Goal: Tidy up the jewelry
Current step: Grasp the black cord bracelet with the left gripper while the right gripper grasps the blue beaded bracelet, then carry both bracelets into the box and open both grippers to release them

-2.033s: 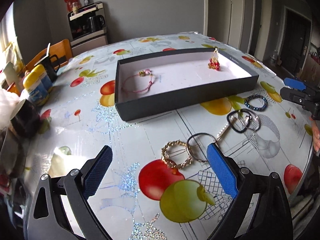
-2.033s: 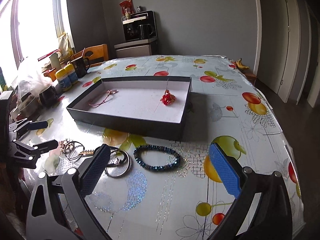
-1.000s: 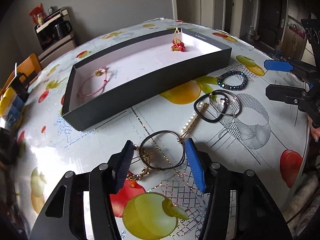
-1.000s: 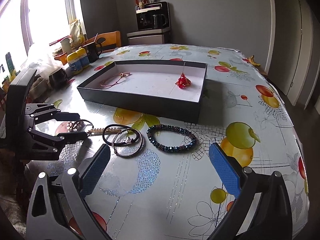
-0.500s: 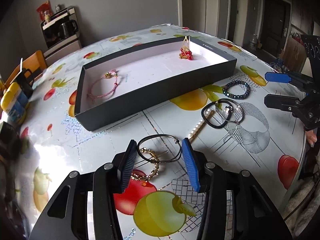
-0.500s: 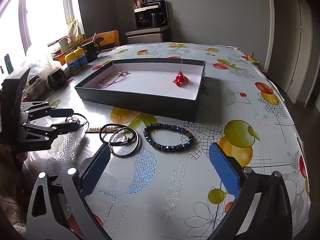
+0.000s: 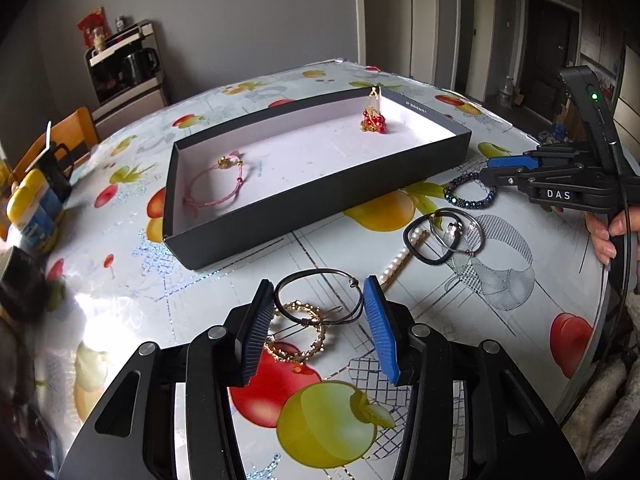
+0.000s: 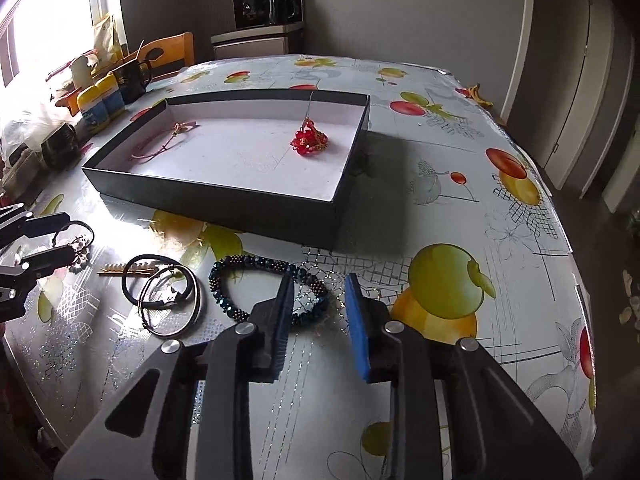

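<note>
On the fruit-print bench [image 8: 460,208], left gripper [image 7: 320,312] jaws pinch a wire bangle [image 7: 316,296]; right gripper [image 8: 316,312] jaws, just closing, straddle a beaded bracelet [image 8: 240,276], grey walls around

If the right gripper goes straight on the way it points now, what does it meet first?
Most likely the dark blue beaded bracelet, whose near side already lies between the right gripper pads; then the tablecloth. Depth is uncertain.
</note>
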`<action>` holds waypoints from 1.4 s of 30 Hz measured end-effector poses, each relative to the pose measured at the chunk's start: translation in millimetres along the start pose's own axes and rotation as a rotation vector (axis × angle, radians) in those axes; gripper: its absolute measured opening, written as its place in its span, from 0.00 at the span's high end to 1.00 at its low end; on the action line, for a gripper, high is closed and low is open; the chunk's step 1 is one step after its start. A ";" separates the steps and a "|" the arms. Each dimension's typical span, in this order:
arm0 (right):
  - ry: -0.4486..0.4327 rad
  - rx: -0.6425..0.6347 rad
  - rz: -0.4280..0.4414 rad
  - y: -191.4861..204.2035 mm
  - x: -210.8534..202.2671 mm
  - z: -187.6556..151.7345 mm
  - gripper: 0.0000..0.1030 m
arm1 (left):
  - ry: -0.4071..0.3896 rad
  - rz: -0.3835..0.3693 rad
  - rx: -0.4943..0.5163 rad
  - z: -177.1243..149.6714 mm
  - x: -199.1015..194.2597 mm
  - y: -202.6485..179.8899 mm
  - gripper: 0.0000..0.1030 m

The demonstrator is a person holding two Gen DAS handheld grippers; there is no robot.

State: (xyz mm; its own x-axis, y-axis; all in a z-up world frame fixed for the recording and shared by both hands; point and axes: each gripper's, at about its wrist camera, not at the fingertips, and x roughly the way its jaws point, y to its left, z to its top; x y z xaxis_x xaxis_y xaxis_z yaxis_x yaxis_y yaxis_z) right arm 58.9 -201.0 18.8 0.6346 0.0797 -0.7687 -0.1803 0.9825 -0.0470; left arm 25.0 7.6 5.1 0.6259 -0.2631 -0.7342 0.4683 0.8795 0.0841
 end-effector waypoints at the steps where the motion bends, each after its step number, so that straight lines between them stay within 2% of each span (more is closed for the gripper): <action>1: 0.011 0.001 -0.001 -0.3 1.7 -0.4 0.77 | -0.003 0.000 -0.001 -0.1 -0.9 0.4 0.53; 5: 0.010 -0.006 -0.005 0.8 1.2 -1.4 0.77 | -0.009 -0.002 -0.008 0.2 -2.6 2.6 0.53; 6: 0.010 -0.008 -0.005 1.3 1.1 -1.5 0.81 | -0.010 -0.002 -0.009 0.1 -2.8 3.0 0.53; 7: 0.011 -0.013 -0.005 2.1 1.0 -1.4 0.91 | -0.012 -0.004 -0.011 0.3 -3.1 3.5 0.53; 8: 0.011 -0.016 -0.008 2.7 1.1 -1.4 0.93 | -0.014 -0.005 -0.013 0.3 -3.3 4.0 0.53; 13: 0.010 -0.012 0.027 2.4 -1.3 -0.9 0.93 | -0.023 -0.008 -0.027 1.1 -5.3 7.5 0.53; 27: -0.186 -0.039 0.050 5.4 -72.2 27.5 0.93 | -0.071 -0.007 -0.040 7.5 -25.3 12.3 0.53; 33: -0.244 -0.057 0.056 7.0 -86.6 47.9 0.93 | -0.093 0.014 -0.020 30.8 -29.2 21.7 0.53; 39: -0.315 -0.061 0.054 10.9 -93.6 76.5 0.93 | -0.139 0.043 -0.027 72.8 -27.3 37.5 0.53; 42: -0.322 -0.038 0.076 9.6 -86.5 92.4 0.93 | -0.159 0.060 -0.038 92.4 -22.0 44.0 0.53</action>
State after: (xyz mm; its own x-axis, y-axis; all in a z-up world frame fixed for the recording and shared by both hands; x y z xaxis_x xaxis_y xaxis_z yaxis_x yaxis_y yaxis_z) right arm 71.7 -182.9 143.8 0.8218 0.2080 -0.5304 -0.2605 0.9651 -0.0252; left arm 89.5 15.4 87.1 0.7442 -0.2664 -0.6125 0.4050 0.9092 0.0967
